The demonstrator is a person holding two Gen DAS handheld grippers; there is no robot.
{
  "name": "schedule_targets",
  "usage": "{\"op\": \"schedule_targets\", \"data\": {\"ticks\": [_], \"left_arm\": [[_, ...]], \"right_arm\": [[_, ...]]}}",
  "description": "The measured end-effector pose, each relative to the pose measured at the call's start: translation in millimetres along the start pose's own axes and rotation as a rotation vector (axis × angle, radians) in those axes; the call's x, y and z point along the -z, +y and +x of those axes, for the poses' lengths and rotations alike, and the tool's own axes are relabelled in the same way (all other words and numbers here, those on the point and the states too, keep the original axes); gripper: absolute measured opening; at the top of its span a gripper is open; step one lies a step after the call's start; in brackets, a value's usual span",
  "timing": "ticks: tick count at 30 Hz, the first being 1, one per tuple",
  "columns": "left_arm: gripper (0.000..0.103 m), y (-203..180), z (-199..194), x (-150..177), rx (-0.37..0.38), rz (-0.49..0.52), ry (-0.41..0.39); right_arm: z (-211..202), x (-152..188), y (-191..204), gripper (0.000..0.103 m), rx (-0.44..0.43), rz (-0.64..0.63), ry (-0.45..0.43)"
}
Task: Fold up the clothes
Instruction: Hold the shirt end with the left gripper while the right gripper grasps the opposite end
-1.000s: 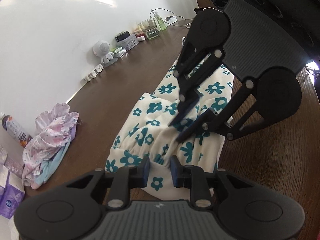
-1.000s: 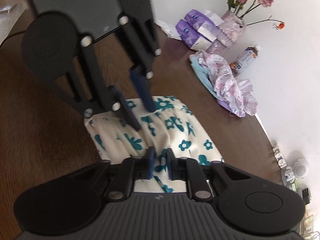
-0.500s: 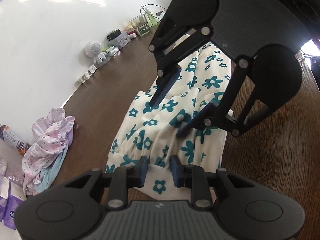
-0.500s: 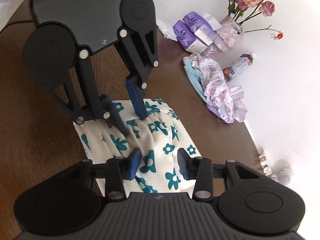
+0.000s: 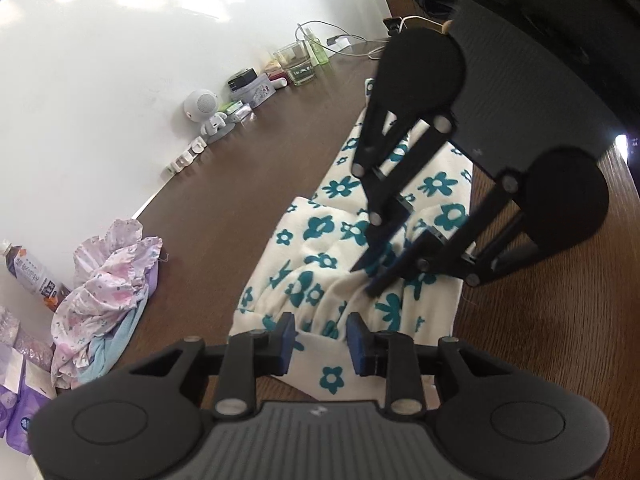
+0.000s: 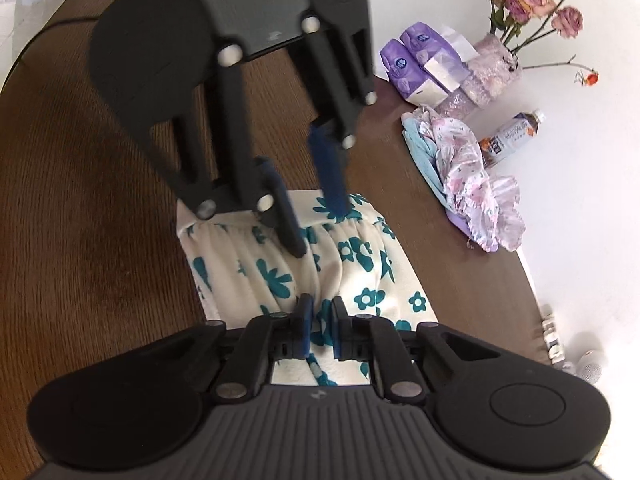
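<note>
Half a second back the right gripper (image 6: 319, 327) had its fingers spread over the cloth; they have since drawn together on a raised ridge of the floral garment (image 5: 360, 264), while the left gripper (image 5: 321, 344) has kept its fingers parted.

Beneath both tools spreads the dark wooden table (image 5: 248, 184), running ahead of the left gripper to a white wall. On it lies the floral garment (image 6: 360, 276), cream with teal flowers, stretched between the two grippers, with its gathered waistband just ahead of the left fingertips and its far end under the right tool. The right gripper, seen from the left wrist (image 5: 366, 278), slants down from above and ahead, its tips meeting in a puckered fold near the middle of the cloth. The left gripper, seen from the right wrist (image 6: 316, 230), also angles steeply down, its fingers apart and tips at or just above the waistband; whether they touch it I cannot tell.

To the left of the left gripper sits a crumpled pink and blue pile of clothes (image 5: 100, 292), with a drink bottle (image 5: 32, 276) beyond it against the wall. From the right wrist, purple packets (image 6: 416, 64) and a vase of dried roses (image 6: 496, 68) stand ahead and to the right.
</note>
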State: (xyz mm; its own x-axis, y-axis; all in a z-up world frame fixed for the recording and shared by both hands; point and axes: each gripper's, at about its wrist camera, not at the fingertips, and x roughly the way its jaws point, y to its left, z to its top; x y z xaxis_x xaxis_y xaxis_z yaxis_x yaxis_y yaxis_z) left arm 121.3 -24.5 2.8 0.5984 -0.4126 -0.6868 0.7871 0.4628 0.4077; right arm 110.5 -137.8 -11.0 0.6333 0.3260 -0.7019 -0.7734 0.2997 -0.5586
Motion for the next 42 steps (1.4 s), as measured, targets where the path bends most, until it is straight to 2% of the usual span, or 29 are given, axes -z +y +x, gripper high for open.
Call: {"op": "schedule_targets", "data": {"ticks": [6,11,14,17,21,24,25,26,27,28,34,38,39,40,41,42], "left_arm": [[0.033,-1.7,0.6,-1.5,-0.003,0.012,-0.004],[0.033,3.1,-2.5,-2.8,0.002,-0.015,-0.02],[0.032,8.7,-6.2,-5.5,-0.029,-0.028,-0.032],[0.032,11.3,-2.0,-4.0,-0.004,-0.023,-0.025],[0.03,14.5,4.5,-1.3,0.038,-0.018,-0.013],[0.019,16.9,9.4,0.6,0.069,-0.014,-0.005],[0.01,16.8,10.1,1.1,0.083,-0.014,-0.004],[0.007,16.3,10.3,1.4,0.099,-0.014,-0.003],[0.007,14.1,10.9,1.9,0.098,-0.002,-0.003],[0.006,11.1,11.2,2.4,0.091,0.013,-0.003],[0.0,-0.7,12.7,4.8,0.068,0.065,-0.013],[0.0,-0.8,11.6,3.6,0.054,0.076,-0.015],[0.0,1.1,11.1,2.4,0.053,0.073,-0.013],[0.0,2.9,10.6,1.3,0.051,0.069,-0.012],[0.001,4.8,10.1,0.2,0.05,0.066,-0.011],[0.002,6.6,9.6,-0.9,0.049,0.063,-0.01]], "right_arm": [[1.3,-0.9,7.6,0.01,0.031,-0.02,-0.007],[1.7,-0.8,11.2,0.01,0.046,-0.03,-0.012],[1.2,-0.4,14.2,0.01,0.055,-0.036,-0.016],[1.1,-0.1,15.6,0.01,0.06,-0.036,-0.02],[0.7,0.3,15.8,0.01,0.06,-0.029,-0.023],[-0.2,0.1,13.8,0.011,0.062,-0.028,-0.024],[-0.7,-0.4,11.7,0.016,0.066,-0.027,-0.023],[-0.9,-2.0,8.4,0.032,0.083,-0.021,-0.022],[-0.9,-3.3,4.3,0.041,0.105,-0.017,-0.026],[-0.4,-4.3,-0.3,0.054,0.107,-0.018,-0.029],[7.3,-7.1,-27.9,0.057,-0.065,-0.015,-0.059],[21.5,-5.4,-59.8,0.056,-0.243,0.113,-0.051],[24.2,-5.8,-65.9,0.055,-0.28,0.144,-0.046],[24.4,-5.2,-68.6,0.047,-0.31,0.16,-0.045],[22.2,-3.6,-66.6,0.038,-0.312,0.159,-0.05],[19.8,-1.9,-63.9,0.036,-0.311,0.156,-0.056]]}}
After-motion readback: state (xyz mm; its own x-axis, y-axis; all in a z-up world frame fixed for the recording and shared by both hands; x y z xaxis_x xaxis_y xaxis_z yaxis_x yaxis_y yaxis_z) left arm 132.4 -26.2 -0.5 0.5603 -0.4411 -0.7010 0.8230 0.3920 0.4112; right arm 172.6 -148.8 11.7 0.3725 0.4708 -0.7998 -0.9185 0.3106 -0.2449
